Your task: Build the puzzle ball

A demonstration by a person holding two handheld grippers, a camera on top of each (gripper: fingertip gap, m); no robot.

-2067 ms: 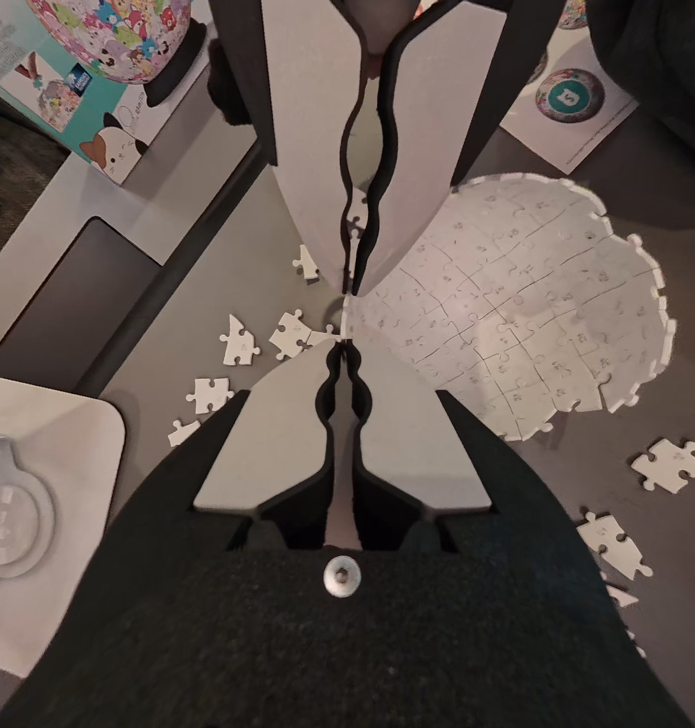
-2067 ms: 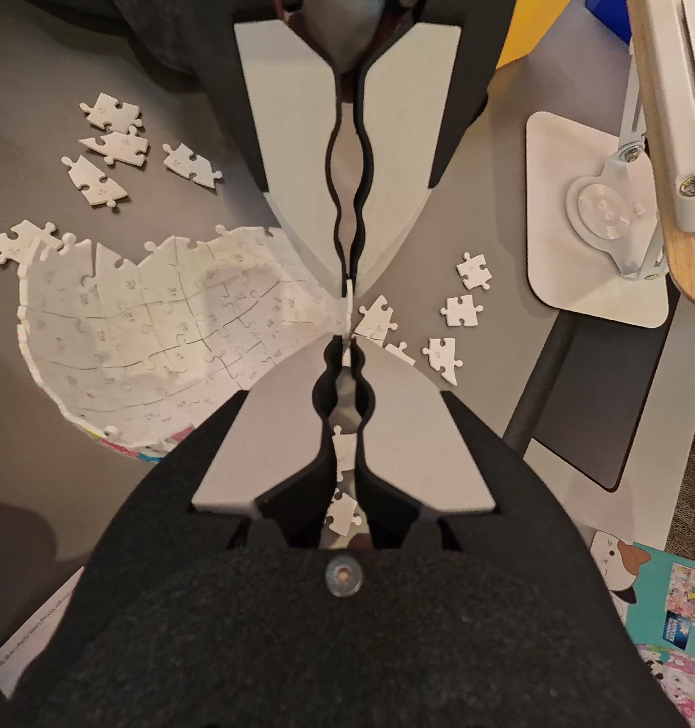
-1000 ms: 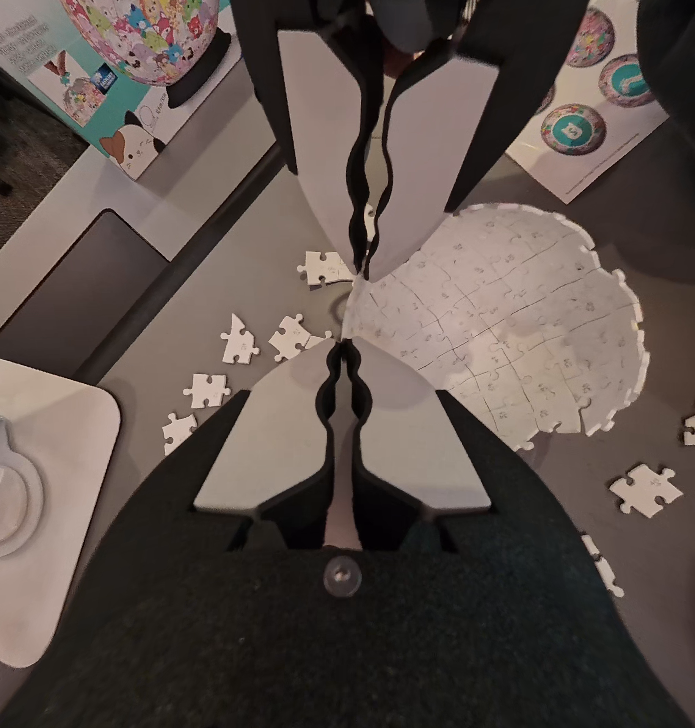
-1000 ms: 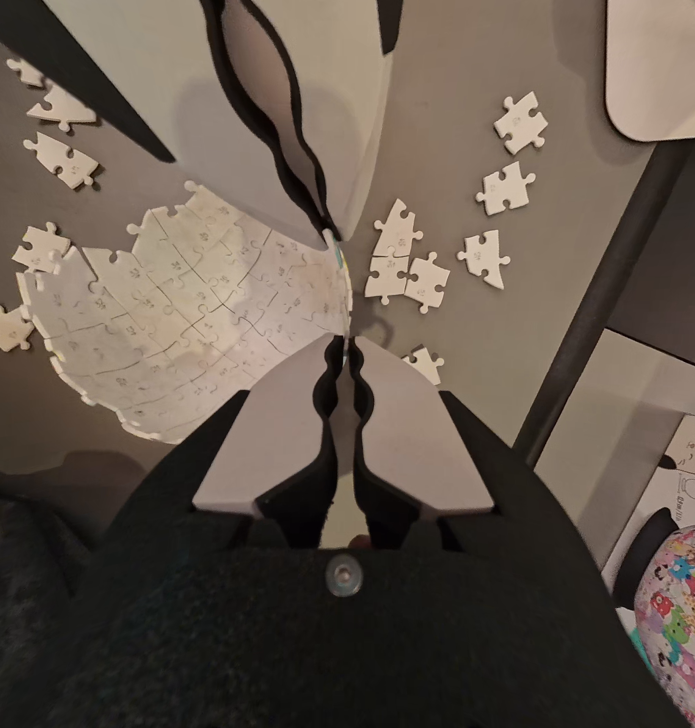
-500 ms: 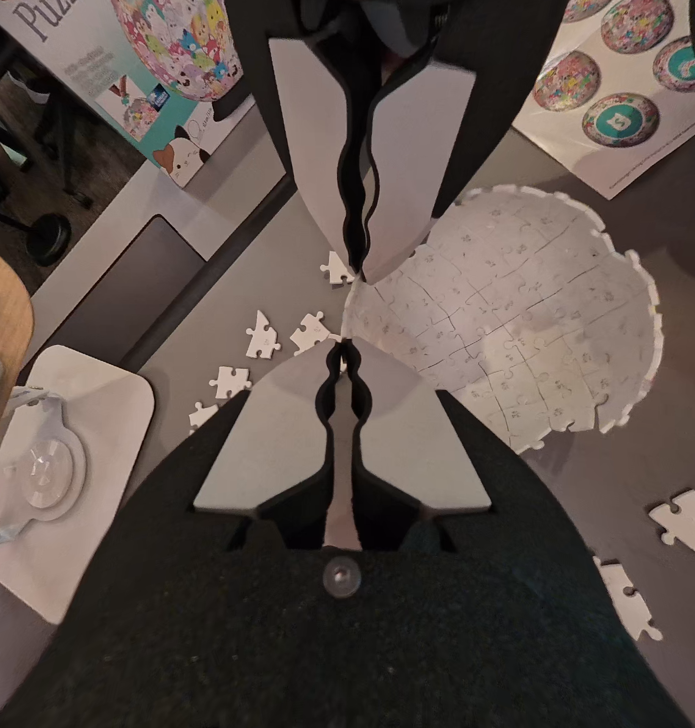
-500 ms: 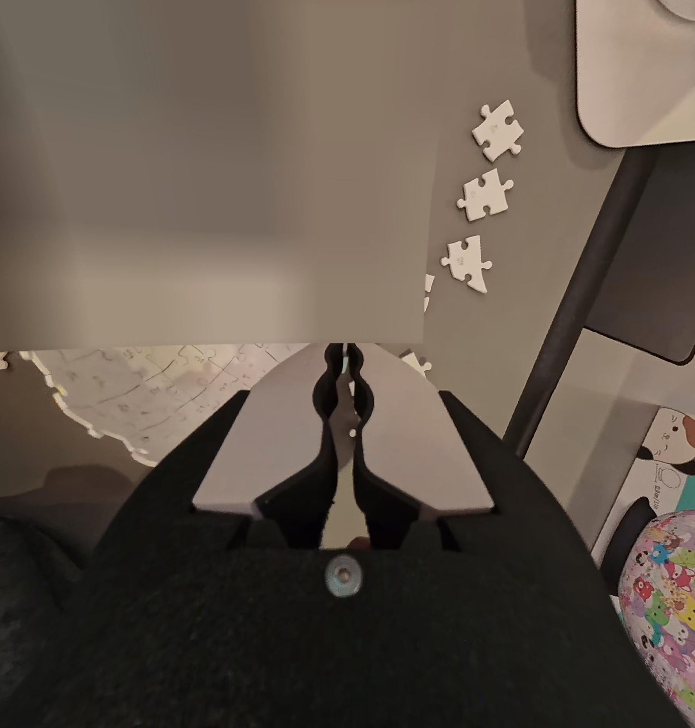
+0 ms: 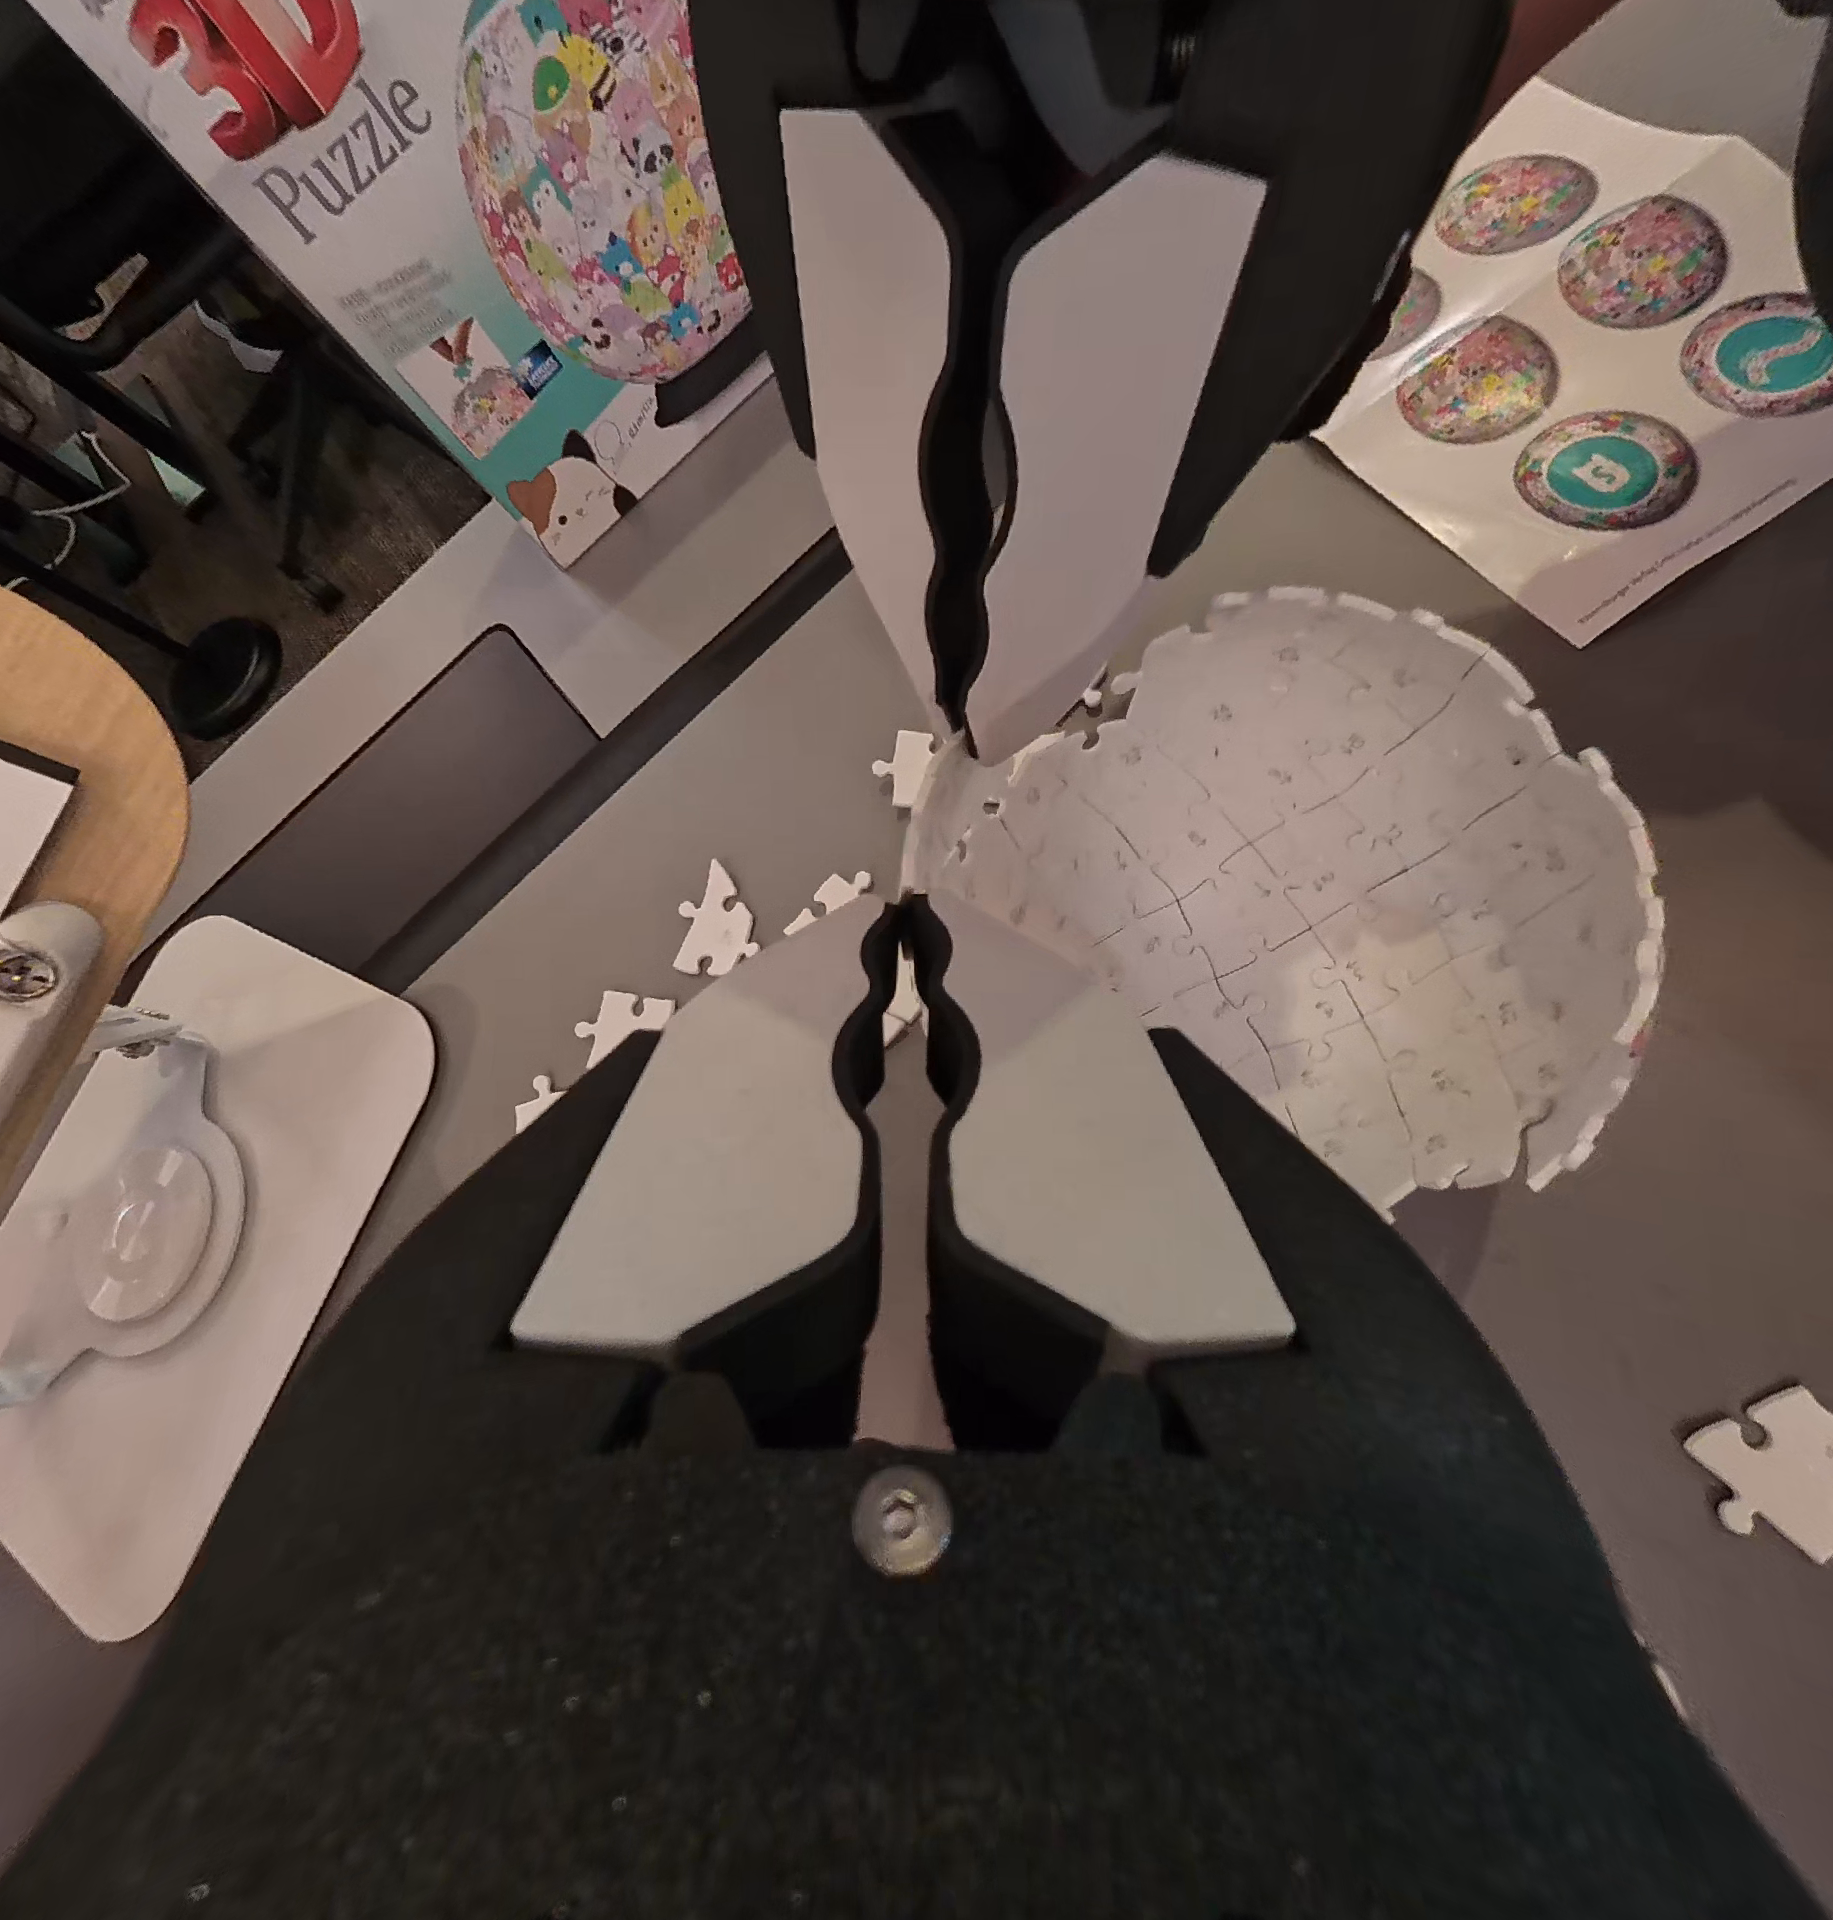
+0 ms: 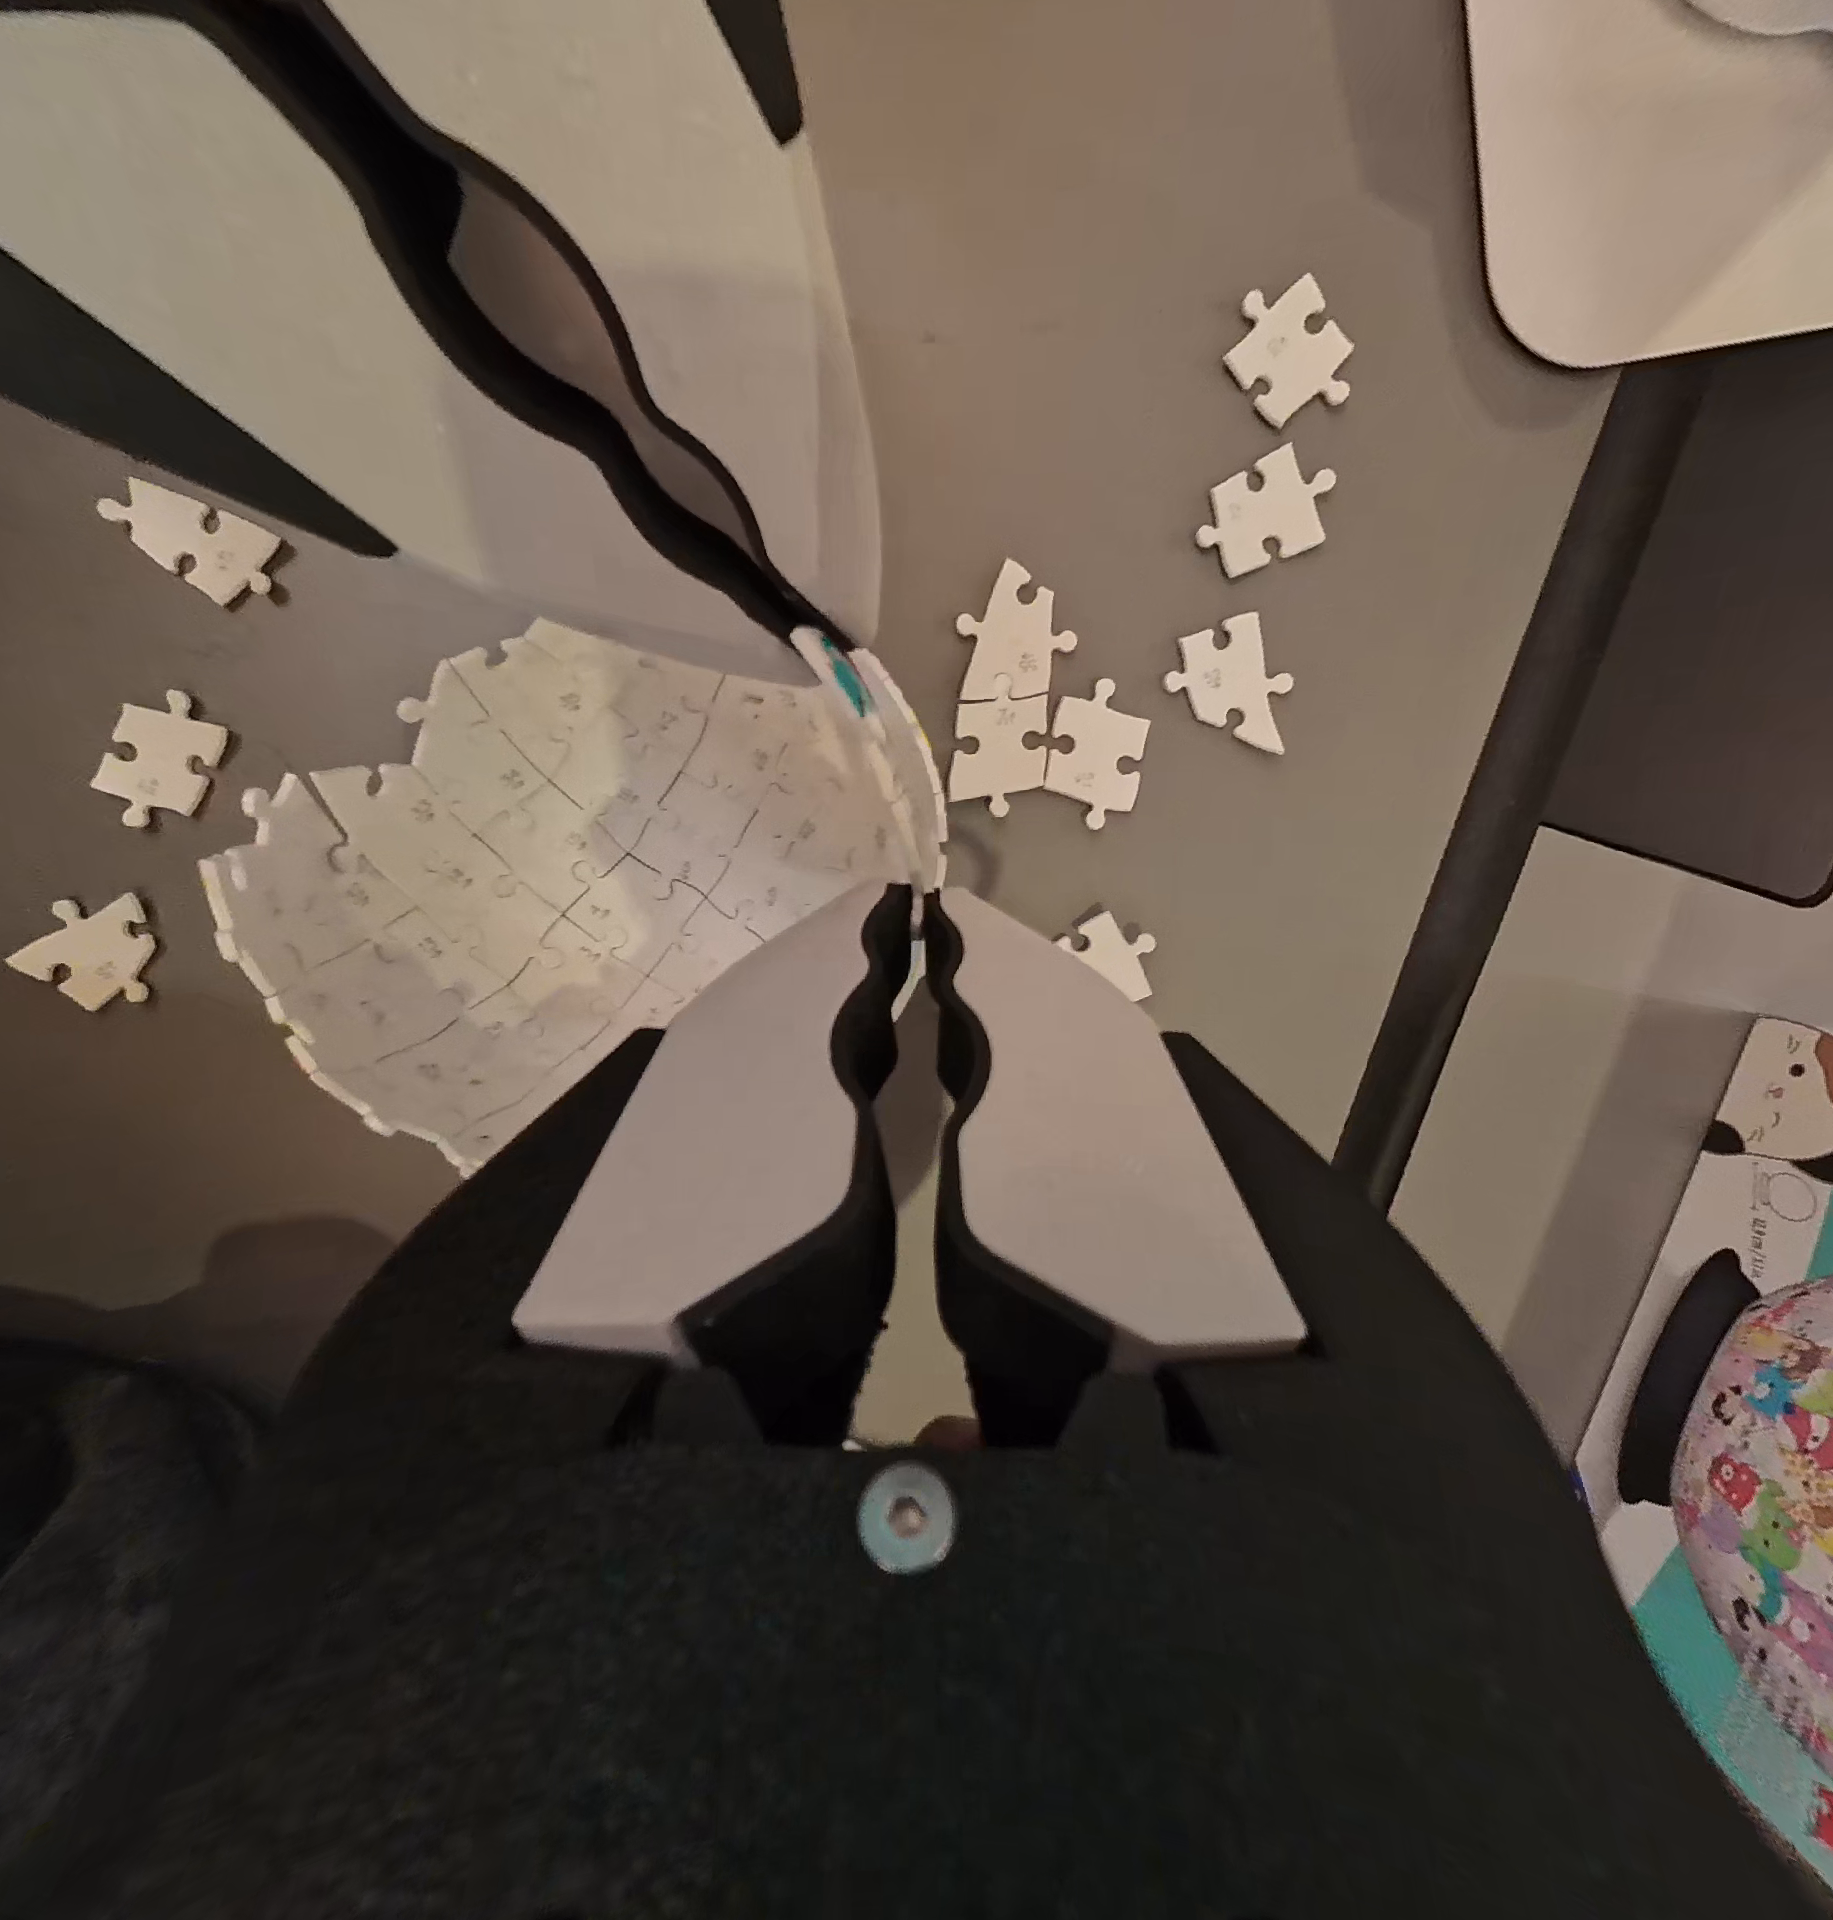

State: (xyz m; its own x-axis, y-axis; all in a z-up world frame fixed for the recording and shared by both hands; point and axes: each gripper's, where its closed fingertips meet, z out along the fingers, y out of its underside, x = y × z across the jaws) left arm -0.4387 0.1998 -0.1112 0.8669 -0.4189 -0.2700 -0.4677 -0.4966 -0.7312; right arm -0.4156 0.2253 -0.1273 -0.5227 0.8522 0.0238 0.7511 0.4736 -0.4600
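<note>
Now both tools, left tool [image 7: 904,909] and right tool [image 8: 920,902], are pinching the ball [image 7: 1307,894] rim tight. It is looking thin and bendy, so holding the edge gently is best.

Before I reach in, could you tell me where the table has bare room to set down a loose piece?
Bare grey table lies between the left gripper and the column of loose pieces. It is crowded around the half-built shell, which both grippers hold at the rim, and by the joined pieces beside it.
</note>
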